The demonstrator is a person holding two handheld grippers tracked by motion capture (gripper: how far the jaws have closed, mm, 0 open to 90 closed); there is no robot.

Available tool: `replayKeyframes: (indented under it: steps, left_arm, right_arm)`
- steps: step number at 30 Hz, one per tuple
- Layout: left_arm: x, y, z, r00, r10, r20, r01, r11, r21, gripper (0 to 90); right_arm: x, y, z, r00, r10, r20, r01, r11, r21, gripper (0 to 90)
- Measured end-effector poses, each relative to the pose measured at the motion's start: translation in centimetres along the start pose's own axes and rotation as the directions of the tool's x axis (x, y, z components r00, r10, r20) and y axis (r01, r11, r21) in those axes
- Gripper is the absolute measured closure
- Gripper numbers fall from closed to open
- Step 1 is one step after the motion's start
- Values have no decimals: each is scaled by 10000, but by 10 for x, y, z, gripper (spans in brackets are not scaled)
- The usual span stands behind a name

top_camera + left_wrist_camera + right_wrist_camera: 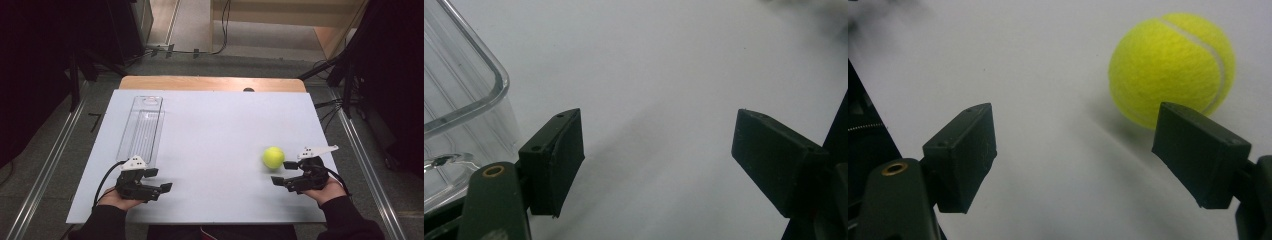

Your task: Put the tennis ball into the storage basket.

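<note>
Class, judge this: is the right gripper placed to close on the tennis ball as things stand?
Probably yes: the right gripper is open, the tennis ball lies just ahead, off toward one jaw, nothing between.

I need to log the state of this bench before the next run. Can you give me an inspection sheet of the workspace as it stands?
Surface: white table top on a wooden table, no marks seen.
Job's things: yellow-green felt tennis ball on the surface, just ahead of the right gripper; clear rectangular plastic container lying at the left, with nothing visible inside it.
Clutter: nothing seen.
Grippers: right gripper open, jaws apart, ball beyond its jaws and not touched; left gripper open, beside the container's near corner.
Cables: black cable trails from the left gripper; more cables on the floor.
Surroundings: grey floor, metal rails on both sides, dark stands.
</note>
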State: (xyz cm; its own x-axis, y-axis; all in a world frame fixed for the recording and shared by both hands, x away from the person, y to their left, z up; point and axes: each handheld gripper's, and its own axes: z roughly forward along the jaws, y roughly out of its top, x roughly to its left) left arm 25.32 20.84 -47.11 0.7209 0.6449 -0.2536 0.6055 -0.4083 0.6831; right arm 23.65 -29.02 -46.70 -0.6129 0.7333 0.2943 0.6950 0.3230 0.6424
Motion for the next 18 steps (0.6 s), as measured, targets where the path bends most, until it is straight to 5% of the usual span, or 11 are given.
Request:
replayKeyframes:
  steps: [18]
  left_arm:
    - [0, 0, 0, 10000, 86, -6, -86, 10000, 50, 215]
  right_arm:
    - [-7, 16, -13, 9943, 330, 1010, -260, 9972, -699, 157]
